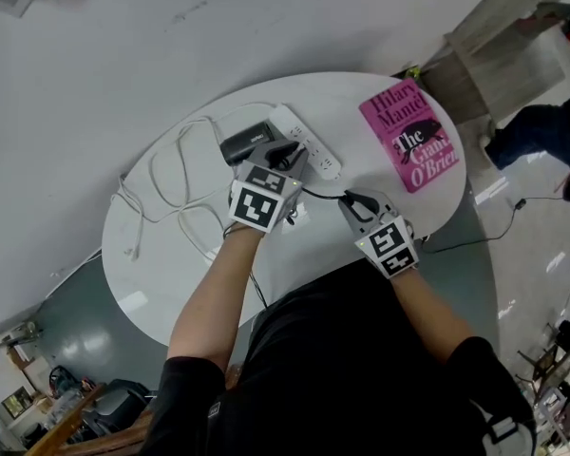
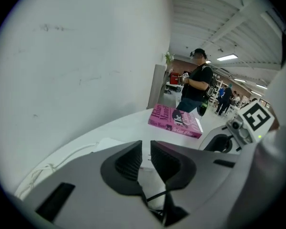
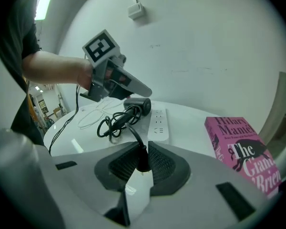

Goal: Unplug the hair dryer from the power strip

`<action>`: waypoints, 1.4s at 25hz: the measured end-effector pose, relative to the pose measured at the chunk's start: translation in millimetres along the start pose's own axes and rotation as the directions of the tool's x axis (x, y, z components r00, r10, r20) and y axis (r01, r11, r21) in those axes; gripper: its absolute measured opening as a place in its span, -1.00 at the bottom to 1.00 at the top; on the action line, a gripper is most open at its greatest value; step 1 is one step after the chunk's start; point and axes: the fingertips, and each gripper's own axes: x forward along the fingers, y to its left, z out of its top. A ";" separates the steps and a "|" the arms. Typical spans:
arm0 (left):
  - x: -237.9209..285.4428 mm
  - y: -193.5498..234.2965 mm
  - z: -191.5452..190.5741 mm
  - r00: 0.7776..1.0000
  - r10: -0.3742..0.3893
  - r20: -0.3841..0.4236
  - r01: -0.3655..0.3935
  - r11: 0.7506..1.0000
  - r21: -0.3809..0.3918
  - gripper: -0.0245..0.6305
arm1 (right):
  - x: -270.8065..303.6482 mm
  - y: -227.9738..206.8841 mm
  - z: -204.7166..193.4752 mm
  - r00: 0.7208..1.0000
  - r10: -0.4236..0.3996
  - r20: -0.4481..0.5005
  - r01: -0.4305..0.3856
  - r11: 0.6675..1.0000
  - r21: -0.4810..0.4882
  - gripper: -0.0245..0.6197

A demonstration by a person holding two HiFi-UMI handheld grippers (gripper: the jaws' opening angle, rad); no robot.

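The right gripper [image 3: 142, 151] clamped the plug [image 3: 142, 160], clear of the power strip [image 3: 159, 123] lying beyond it beside the hair dryer [image 3: 139, 104]. The left gripper [image 2: 146, 149] hung empty, jaws narrowly apart. The plug should go down gently, cord slack.

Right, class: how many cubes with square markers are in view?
2. One cube tops the left gripper, near the power strip; the other tops the right gripper, nearer the book. None appears hidden.
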 end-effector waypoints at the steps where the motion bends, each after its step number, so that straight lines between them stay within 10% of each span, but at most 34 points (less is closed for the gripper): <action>1: -11.1 -2.1 2.9 1.000 0.006 0.028 -0.006 1.000 0.001 -0.75 | 0.3 1.3 -4.7 1.000 -0.007 -0.015 0.007 1.000 0.007 -0.71; 14: -172.6 20.5 -22.2 0.943 0.150 0.296 -0.115 0.985 -0.131 -0.82 | -4.3 26.3 -34.7 0.984 -0.088 -0.152 0.095 0.995 0.036 -0.71; 35: -280.8 8.9 -21.3 0.862 0.226 0.454 -0.170 0.972 -0.162 -0.83 | -111.9 49.1 129.0 0.965 -0.165 0.201 0.178 0.983 -0.050 -0.71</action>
